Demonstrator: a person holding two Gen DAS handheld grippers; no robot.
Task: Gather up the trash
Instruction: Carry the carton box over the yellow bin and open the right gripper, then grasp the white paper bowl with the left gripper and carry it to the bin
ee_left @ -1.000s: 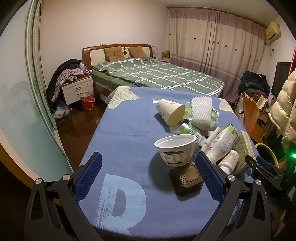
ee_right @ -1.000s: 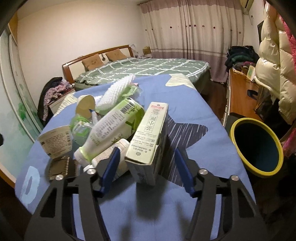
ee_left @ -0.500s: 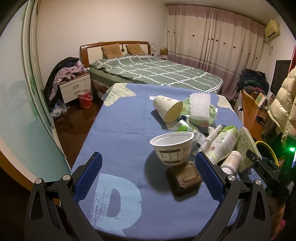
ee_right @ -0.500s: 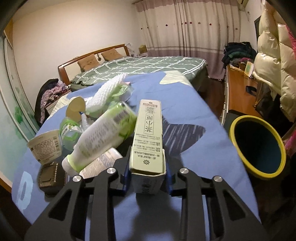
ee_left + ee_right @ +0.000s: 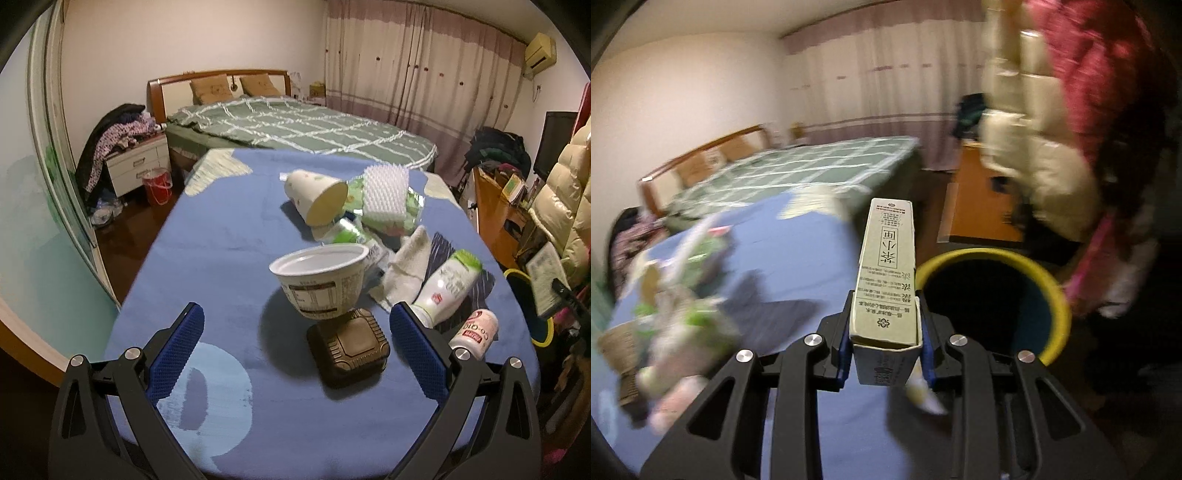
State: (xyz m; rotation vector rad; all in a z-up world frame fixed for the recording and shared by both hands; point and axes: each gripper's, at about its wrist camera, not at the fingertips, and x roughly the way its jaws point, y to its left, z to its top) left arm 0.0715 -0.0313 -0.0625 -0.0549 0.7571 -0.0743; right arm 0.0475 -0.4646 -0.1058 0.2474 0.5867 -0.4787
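Observation:
My right gripper (image 5: pixel 884 350) is shut on a long pale green carton (image 5: pixel 888 273) and holds it in the air, beside the yellow-rimmed bin (image 5: pixel 1049 273) that stands off the table's right edge. My left gripper (image 5: pixel 295 350) is open and empty over the blue table (image 5: pixel 221 240). Just ahead of it lie a brown square case (image 5: pixel 349 349), a white yogurt tub (image 5: pixel 321 280), a white and green bottle (image 5: pixel 448 288), a small can (image 5: pixel 476 332), a crumpled tissue (image 5: pixel 404 273), a tipped paper cup (image 5: pixel 314 195) and a white brush (image 5: pixel 386 190) on green wrappers.
The bin and the held carton (image 5: pixel 546 280) show at the right edge of the left wrist view. A bed (image 5: pixel 295 125) lies behind the table. A wooden desk (image 5: pixel 495 210) and hanging coats (image 5: pixel 1071 110) stand to the right.
My right gripper closed on the carton, lifted it off the trash pile and swung it right toward the bin. My left gripper drew back slightly and stayed open.

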